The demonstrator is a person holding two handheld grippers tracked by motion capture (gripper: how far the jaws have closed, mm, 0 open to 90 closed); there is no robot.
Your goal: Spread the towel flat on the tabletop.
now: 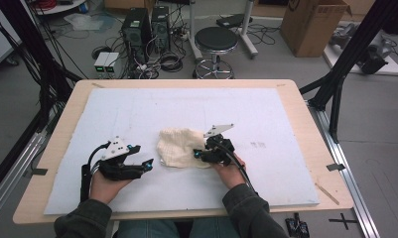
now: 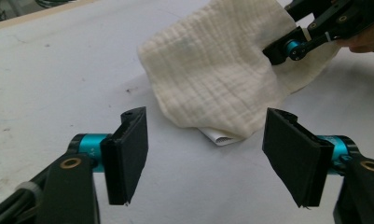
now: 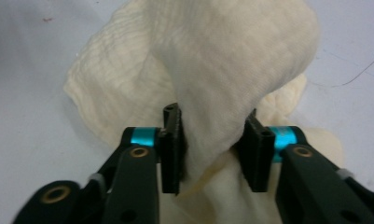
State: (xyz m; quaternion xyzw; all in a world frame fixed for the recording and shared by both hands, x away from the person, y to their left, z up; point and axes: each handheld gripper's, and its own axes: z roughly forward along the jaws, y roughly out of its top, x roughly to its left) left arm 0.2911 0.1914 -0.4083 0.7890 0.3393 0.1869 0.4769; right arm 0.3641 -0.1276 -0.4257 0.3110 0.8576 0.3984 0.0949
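Observation:
A cream cloth (image 1: 179,146) lies crumpled on the white sheet near the table's middle. In the high view my right gripper (image 1: 197,153) is at its right edge. The right gripper view has a raised fold of the cloth (image 3: 212,60) standing between the parted jaws of my right gripper (image 3: 212,144), with a dark gap beside the left pad. My left gripper (image 1: 142,156) rests to the left of the cloth, open and holding nothing. Through its wide jaws (image 2: 208,158) I see the cloth (image 2: 212,74), a white tag (image 2: 219,137) under its near edge, and the right gripper (image 2: 287,49) at its far side.
A white sheet (image 1: 137,109) covers the wooden table (image 1: 57,134). Black frame struts stand at both sides. Beyond the far edge are a stool (image 1: 215,42), computer towers (image 1: 137,29) with cables, and a cardboard box (image 1: 310,25).

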